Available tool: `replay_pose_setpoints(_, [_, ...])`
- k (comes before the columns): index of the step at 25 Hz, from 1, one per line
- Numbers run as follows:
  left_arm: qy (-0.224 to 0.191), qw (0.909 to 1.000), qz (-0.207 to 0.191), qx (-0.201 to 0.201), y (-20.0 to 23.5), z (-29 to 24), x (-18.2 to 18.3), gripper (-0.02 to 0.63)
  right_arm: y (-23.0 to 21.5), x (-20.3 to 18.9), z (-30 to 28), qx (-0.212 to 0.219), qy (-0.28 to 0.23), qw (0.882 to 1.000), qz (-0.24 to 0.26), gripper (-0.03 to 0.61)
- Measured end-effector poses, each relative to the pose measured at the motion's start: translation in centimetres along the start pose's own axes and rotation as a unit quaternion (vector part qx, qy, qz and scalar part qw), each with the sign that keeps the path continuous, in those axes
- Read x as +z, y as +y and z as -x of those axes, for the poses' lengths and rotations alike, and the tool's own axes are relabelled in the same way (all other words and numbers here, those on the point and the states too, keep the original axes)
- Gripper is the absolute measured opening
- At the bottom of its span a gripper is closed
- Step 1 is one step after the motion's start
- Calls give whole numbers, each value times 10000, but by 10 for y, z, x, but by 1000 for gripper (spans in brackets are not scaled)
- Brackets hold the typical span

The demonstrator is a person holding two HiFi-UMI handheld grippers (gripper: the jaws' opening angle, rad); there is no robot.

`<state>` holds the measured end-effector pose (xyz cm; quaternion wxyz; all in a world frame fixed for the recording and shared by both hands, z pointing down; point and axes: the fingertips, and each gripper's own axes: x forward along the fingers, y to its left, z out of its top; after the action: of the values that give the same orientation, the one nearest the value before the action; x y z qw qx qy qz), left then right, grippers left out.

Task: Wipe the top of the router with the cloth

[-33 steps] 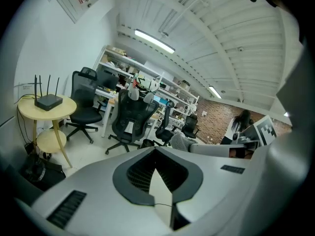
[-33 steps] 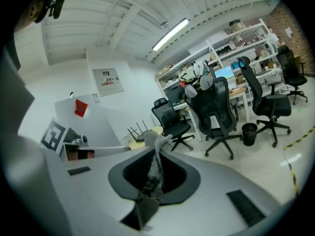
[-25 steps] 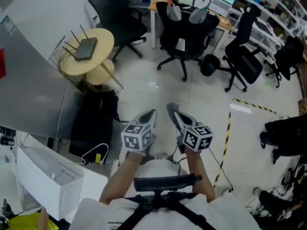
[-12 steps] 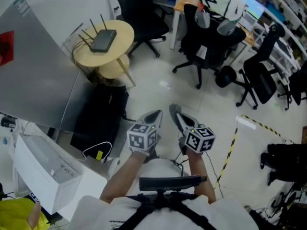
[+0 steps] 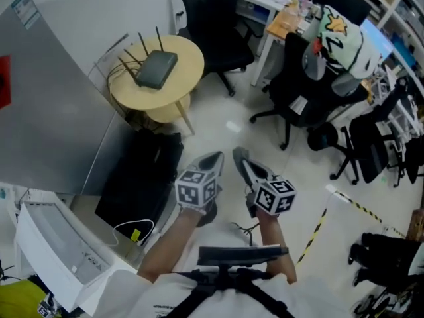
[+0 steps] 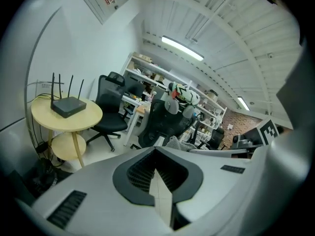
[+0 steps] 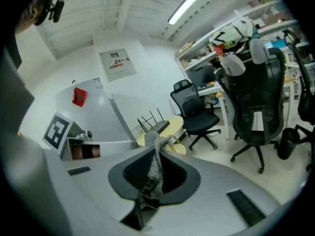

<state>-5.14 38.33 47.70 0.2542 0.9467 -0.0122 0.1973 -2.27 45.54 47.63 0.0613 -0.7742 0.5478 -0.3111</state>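
Since a second ago the round wooden table (image 5: 192, 57) and the router (image 5: 156, 69) on it have drifted rightward across the head view, and the desk chairs have shifted with them, while both grippers keep nearly the same place low in the middle of the frame. The left gripper (image 5: 211, 159) and the right gripper (image 5: 240, 156) are held side by side above the pale floor, well apart from the table. The router, a dark flat box with thin antennas standing up along its far edge, lies flat on the tabletop and nothing touches it. In the left gripper view the jaws of the left gripper (image 6: 155, 149) meet at their tips with nothing caught between them, and the router (image 6: 66, 105) shows far off to the left. In the right gripper view the right gripper (image 7: 151, 150) is clamped on a grey cloth (image 7: 155, 167), which is bunched between the dark pads and sticks out past the tips, partly covering the distant table. A black office chair (image 5: 218, 18) stands just beyond the table.
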Motion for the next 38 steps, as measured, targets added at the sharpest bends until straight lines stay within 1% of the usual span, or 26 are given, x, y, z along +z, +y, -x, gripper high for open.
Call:
replay_pose_setpoints(4, [-47,9999,80,140,41,-18,36,-9,0,33,-54,157,74,9998,69,37])
replay_pose_setpoints(8, [-114,9993,209,275,82,-31,65,-9,6,60,-105,322,172,9992,156,37])
replay_pose_setpoints(13, [-246,9982,286,460,125,-39,97,-9,12,87,-153,478,203,9983,251,37])
replay_pose_setpoints(16, [-313,9973,354,567,146,-38,107,-9,18,93,-173,575,255,9976,273,37])
replay_pose_setpoints(20, [-443,9950,485,752,167,-29,115,-9,29,99,-191,727,353,9958,421,37])
replay_pose_setpoints(27, [-674,9879,720,1195,202,-14,121,-9,39,113,-227,1066,467,9917,545,37])
replay_pose_setpoints(31, [-728,9833,897,1410,232,-21,135,-9,41,126,-266,1264,622,9883,593,37])
replay_pose_setpoints(38, [-894,9754,945,1777,288,-43,176,-9,53,156,-354,1784,867,9771,773,37])
